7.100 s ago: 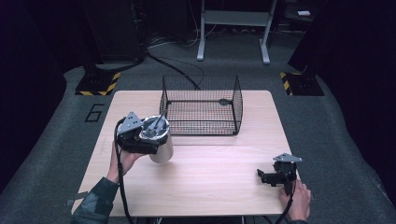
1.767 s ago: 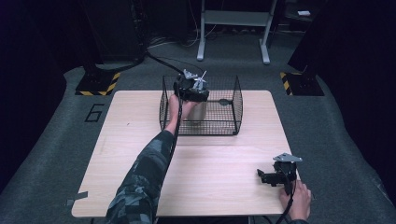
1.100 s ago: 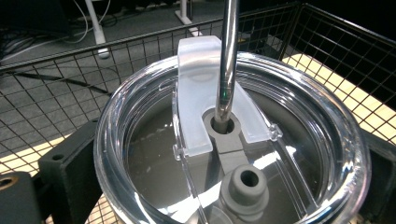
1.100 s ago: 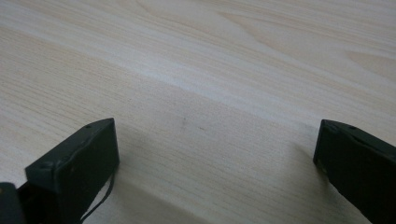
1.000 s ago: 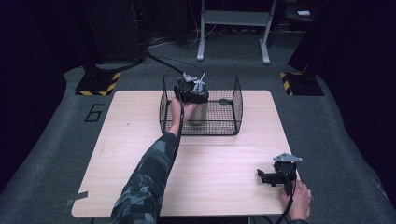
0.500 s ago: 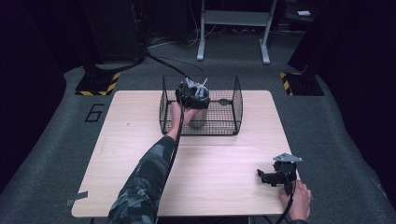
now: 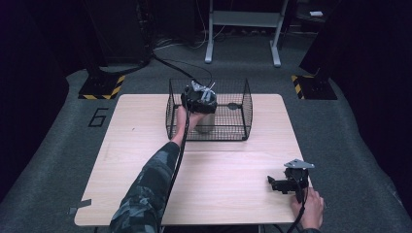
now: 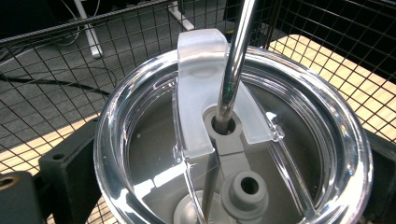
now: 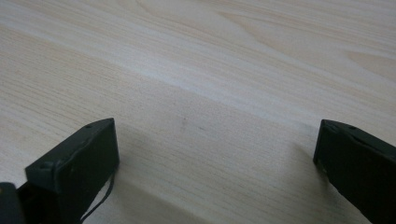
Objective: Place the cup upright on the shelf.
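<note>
- Steel tumbler (image 7: 206, 121) stood upright inside the wire cage (image 7: 238, 104), in the cage's left half, near its front wall.
- A clear plastic lid (image 8: 233, 140) covered the tumbler; in the left gripper view a metal straw (image 8: 236, 60) rose through the lid's hole, beside a frosted slider tab (image 8: 198, 84).
- The left gripper (image 7: 199, 97) sat over the tumbler's top, its black jaws pressed against the lid's rim on either side, so it was clamped on the tumbler.
- The left hand (image 7: 187, 119) reached into the cage from the front, with a camouflage sleeve (image 7: 150, 189) stretching back to the table's near edge.
- The cage stood at the far edge of the wooden table (image 7: 121, 145), roughly midway along it, with its top open.
- The right gripper (image 7: 286, 183) rested on the table near the near right corner, well apart from the cage, held by the right hand (image 7: 307, 206).
- In the right gripper view its jaws stood wide apart, with bare wood between them and nothing held.
- Grey carpet (image 7: 48, 160) surrounded the table, and a "6" (image 7: 98, 116) was marked on it to the left.
</note>
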A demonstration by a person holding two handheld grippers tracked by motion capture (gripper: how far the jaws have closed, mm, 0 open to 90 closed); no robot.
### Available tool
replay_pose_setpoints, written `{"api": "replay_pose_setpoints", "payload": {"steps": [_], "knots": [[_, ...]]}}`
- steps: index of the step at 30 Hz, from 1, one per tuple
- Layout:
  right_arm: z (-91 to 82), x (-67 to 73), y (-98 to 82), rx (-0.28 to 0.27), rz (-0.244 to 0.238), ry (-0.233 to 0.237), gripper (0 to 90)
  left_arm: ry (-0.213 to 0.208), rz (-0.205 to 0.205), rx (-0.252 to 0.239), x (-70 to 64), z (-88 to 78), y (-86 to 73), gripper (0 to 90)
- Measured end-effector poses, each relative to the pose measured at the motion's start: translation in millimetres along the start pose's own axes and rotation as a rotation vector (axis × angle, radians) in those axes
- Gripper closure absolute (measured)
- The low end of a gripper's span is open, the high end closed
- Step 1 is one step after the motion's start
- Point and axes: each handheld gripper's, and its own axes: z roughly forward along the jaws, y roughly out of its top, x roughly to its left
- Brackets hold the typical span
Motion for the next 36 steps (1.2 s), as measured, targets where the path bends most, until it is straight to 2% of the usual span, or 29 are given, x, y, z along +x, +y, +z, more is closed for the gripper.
{"api": "replay_pose_setpoints", "payload": {"steps": [7,12,15,18,20,25,29,33,36], "knots": [[0.0,-0.1,0.0,0.0,-0.002,0.0,0.0,-0.005,-0.008,0.002,2.0,-1.6,0.5,3.6],[0.0,-0.1,0.0,0.0,-0.002,0.0,0.0,-0.002,0.006,0.023,1.1,-3.9,2.2,3.4],[-0.1,0.1,0.0,0.0,0.001,-0.001,0.0,0.015,0.017,0.017,0.5,-7.7,4.5,0.8],[0.0,-0.1,0.0,-0.001,-0.002,0.0,0.0,0.001,0.009,0.014,1.3,-14.1,6.9,0.0],[-0.1,0.0,0.0,0.0,-0.001,-0.001,0.0,-0.013,0.015,0.027,1.8,-18.9,8.6,0.0],[0.1,-0.2,0.0,-0.001,-0.003,0.0,0.0,-0.043,0.031,0.021,4.5,-36.4,12.7,0.0],[0.0,-0.1,0.0,0.0,-0.002,0.0,0.0,-0.045,0.059,0.014,4.8,-53.6,14.5,0.0],[0.0,-0.1,0.0,0.0,-0.002,0.0,0.0,-0.059,0.079,0.027,3.0,-72.1,14.4,0.0],[0.0,-0.1,0.0,-0.001,-0.002,0.0,0.0,-0.048,0.116,0.052,1.7,-85.4,12.3,0.0]]}}
